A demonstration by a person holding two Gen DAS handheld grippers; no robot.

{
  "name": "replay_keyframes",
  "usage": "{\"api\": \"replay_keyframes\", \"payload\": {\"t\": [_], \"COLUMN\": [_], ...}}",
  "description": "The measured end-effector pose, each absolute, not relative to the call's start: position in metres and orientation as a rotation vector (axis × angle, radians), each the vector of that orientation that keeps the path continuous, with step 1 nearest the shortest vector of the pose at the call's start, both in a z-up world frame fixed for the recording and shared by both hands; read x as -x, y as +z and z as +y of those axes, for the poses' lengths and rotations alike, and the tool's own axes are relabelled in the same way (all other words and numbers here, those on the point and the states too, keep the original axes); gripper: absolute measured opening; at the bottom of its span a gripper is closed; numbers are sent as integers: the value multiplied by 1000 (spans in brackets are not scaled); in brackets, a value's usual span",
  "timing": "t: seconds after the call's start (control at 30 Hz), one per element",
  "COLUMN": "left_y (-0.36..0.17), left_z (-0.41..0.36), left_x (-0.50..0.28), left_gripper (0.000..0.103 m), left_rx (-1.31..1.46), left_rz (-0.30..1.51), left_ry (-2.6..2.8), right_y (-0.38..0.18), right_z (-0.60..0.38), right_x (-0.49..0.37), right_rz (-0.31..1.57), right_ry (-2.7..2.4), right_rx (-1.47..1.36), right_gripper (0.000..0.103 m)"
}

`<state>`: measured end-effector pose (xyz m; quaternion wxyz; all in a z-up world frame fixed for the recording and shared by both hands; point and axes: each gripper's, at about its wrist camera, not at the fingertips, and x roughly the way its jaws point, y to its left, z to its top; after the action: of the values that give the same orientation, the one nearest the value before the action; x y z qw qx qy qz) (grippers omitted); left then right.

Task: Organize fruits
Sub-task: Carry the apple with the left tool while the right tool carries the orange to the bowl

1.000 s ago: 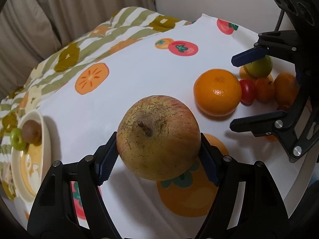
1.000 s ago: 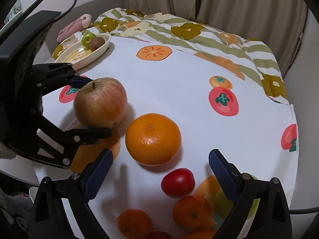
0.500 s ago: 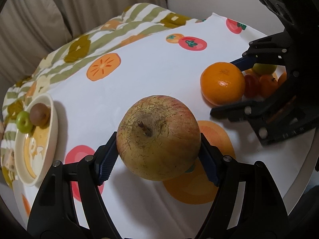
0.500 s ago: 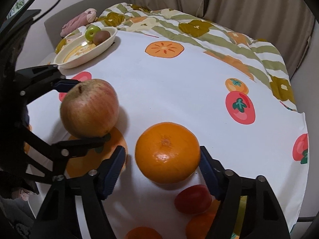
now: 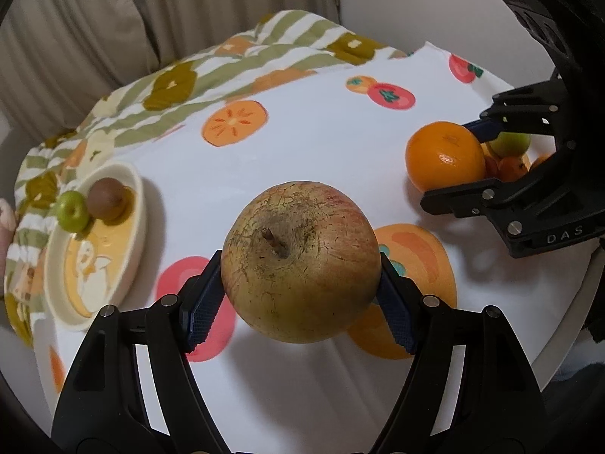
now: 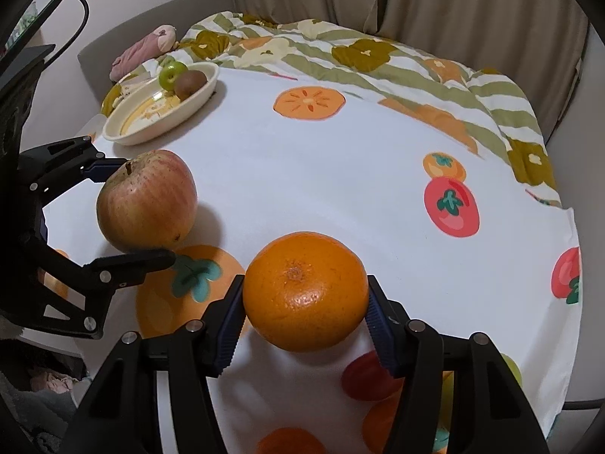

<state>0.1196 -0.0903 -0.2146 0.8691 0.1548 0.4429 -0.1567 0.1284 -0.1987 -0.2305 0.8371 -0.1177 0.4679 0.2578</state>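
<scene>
Your left gripper (image 5: 300,295) holds the apple (image 5: 300,263) clear above the tabletop (image 5: 321,143) — pads pressed on its two flanks, stem tilted up toward the camera. The fruit is round, with no clear long axis. Your right gripper (image 6: 304,325) is closing on the orange (image 6: 305,291), which sits between the blue pads near the table's right edge, its navel facing up and toward the camera — both pads touch its sides. The dish (image 5: 132,204) with a kiwi (image 5: 106,197) and a small green fruit (image 5: 72,210) stands at the left edge.
</scene>
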Motion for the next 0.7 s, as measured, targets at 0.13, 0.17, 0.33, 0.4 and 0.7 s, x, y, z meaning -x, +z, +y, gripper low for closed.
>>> {"api": "replay_keyframes", "payload": {"t": [0.13,0.17,0.33,0.4,0.7], "left_y": [-198,-193,-164,-154,-130], "left_z": [-75,-70,-40,-26,48], "left_x": [-120,-120,-117,-118,-136], "left_gripper": [79,79,79,79,79], "left_rx": [-297,-289,-270,-267,-238], "left_rz": [918,914,886,879,871], "left_ry": [-295,-288,-253,-241,-184], "right_y": [-212,-208,-183,-174,-147], "right_z": [-189,-187,-167,-157,-95], "right_x": [-125,-125,-123,-124,-137], "right_rz": [975,971,949,941,916], "right_ry": [550,551,561,566,596], "right_rx": [235,232,210,204,188], "right_gripper": [55,55,55,55,55]}}
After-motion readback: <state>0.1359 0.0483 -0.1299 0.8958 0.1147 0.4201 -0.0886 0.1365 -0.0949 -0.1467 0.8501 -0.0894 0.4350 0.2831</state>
